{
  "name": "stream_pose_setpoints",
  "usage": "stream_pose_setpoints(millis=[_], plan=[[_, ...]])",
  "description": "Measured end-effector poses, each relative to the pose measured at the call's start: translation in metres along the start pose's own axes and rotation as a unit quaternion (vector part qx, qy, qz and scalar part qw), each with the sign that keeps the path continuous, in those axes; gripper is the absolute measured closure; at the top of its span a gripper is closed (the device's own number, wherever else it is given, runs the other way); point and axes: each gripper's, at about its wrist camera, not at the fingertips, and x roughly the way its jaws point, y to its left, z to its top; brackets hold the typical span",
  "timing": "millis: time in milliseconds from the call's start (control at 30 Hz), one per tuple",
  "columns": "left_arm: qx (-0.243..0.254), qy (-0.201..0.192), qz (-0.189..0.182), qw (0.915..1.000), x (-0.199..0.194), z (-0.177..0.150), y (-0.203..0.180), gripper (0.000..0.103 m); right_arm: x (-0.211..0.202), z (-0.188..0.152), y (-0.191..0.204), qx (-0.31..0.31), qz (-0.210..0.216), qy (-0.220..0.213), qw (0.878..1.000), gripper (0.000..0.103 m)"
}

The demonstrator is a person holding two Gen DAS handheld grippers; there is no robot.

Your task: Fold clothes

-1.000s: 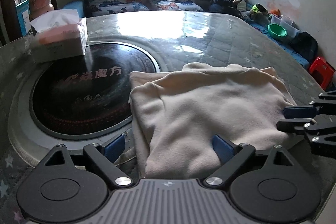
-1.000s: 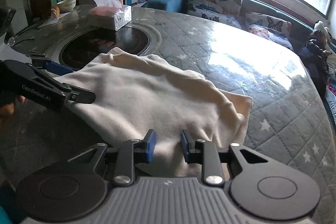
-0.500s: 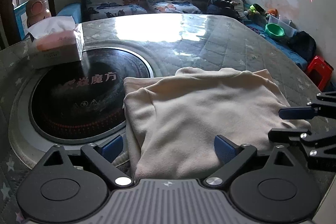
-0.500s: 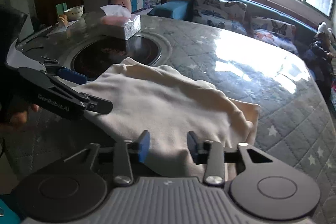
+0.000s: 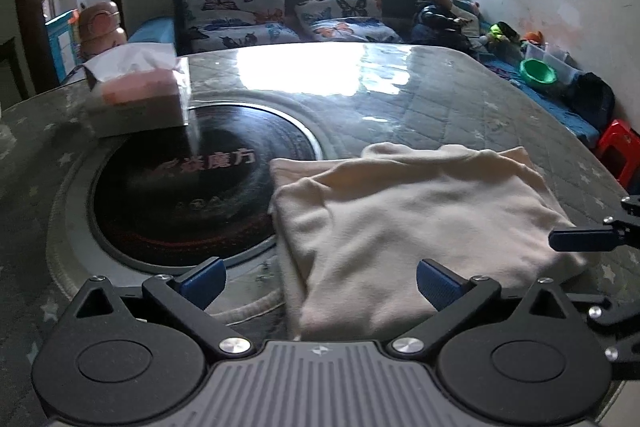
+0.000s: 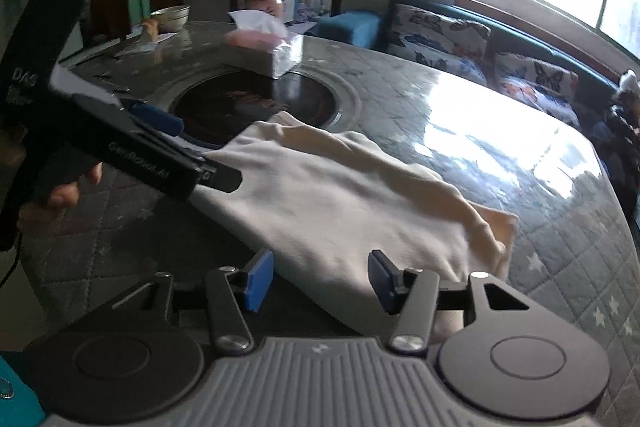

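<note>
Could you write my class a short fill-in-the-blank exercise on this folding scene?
1. The folded garment is ____ in colour.
2. The tissue box stands beside a round ____ panel set into the table.
3. The cushions on the sofa carry a ____ print.
4. The left tongs grip ____.

Missing words: cream; black; butterfly; nothing

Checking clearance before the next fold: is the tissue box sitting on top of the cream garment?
No. The tissue box sits at the far rim of the black round inset, apart from the cream garment.
</note>
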Motion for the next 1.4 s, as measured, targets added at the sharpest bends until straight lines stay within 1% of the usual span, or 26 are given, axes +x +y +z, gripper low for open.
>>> stream_pose_setpoints(millis=[267, 500, 633, 700, 833, 933, 1000, 1067, 1233, 1300, 1400], plan=[[-0.012, 0.008, 0.048, 0.9987, 0.000, 0.001, 0.010, 0.000, 0.006, 0.012, 0.023, -0.041, 0.019, -0.004, 0.999, 0.047], [-0.017, 0.000, 0.072, 0.9973, -0.006, 0.002, 0.020, 0.000, 0.023, 0.028, 0.048, -0.086, 0.037, -0.002, 0.996, 0.046], [-0.028, 0.008, 0.084, 0.9961, -0.004, 0.003, 0.029, 0.000, 0.035, 0.035, 0.065, -0.113, 0.046, 0.001, 0.993, 0.046], [-0.037, 0.012, 0.082, 0.9959, -0.003, 0.003, 0.034, 0.000, 0.040, 0.036, 0.071, -0.126, 0.045, 0.001, 0.991, 0.047], [-0.054, 0.019, 0.082, 0.9950, 0.000, 0.004, 0.043, 0.000, 0.051, 0.039, 0.080, -0.138, 0.048, 0.012, 0.989, 0.055], [-0.077, 0.026, 0.073, 0.9940, 0.002, 0.006, 0.053, 0.000, 0.058, 0.041, 0.082, -0.138, 0.046, 0.018, 0.989, 0.062], [-0.095, 0.030, 0.063, 0.9930, 0.003, 0.007, 0.058, 0.000, 0.062, 0.042, 0.081, -0.134, 0.044, 0.021, 0.990, 0.064], [-0.110, 0.036, 0.054, 0.9918, 0.003, 0.007, 0.061, 0.000, 0.065, 0.043, 0.080, -0.130, 0.044, 0.022, 0.990, 0.070], [-0.146, 0.040, 0.034, 0.9878, 0.005, 0.007, 0.066, 0.000, 0.066, 0.045, 0.077, -0.125, 0.046, 0.026, 0.991, 0.075], [-0.157, 0.042, 0.025, 0.9864, 0.005, 0.008, 0.067, 0.000, 0.067, 0.045, 0.075, -0.120, 0.046, 0.023, 0.991, 0.076], [-0.178, 0.040, 0.009, 0.9831, 0.003, 0.009, 0.070, 0.000, 0.068, 0.046, 0.073, -0.113, 0.048, 0.021, 0.992, 0.084]])
